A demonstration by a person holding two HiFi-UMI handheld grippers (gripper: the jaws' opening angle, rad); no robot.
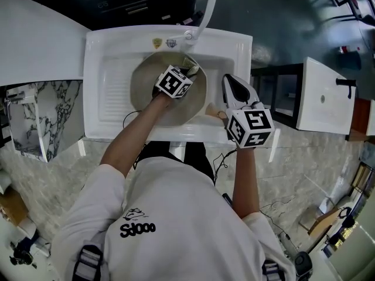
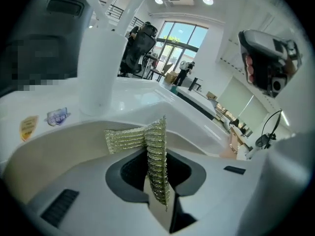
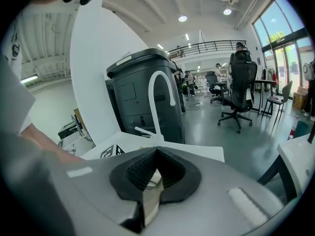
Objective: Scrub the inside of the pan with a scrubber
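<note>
A round beige pan (image 1: 146,95) lies in the white sink (image 1: 111,51). My left gripper (image 1: 186,72) reaches into the pan and is shut on a silver mesh scrubber (image 1: 191,68). In the left gripper view the scrubber (image 2: 155,146) stands pinched between the jaws of the left gripper (image 2: 157,181), folded out to the left, with the pan's pale wall (image 2: 44,151) below it. My right gripper (image 1: 229,89) sits at the pan's right side, over the tan handle (image 1: 215,115). In the right gripper view the right gripper (image 3: 150,191) is shut on a flat tan piece, the handle (image 3: 148,200).
A white curved faucet (image 1: 206,7) rises behind the sink; it also shows as the faucet (image 3: 162,90) and the faucet (image 2: 98,58). Two stickers (image 2: 44,122) mark the sink's back wall. A dark bin (image 3: 142,97) stands beyond. A marble counter (image 1: 41,116) is at the left.
</note>
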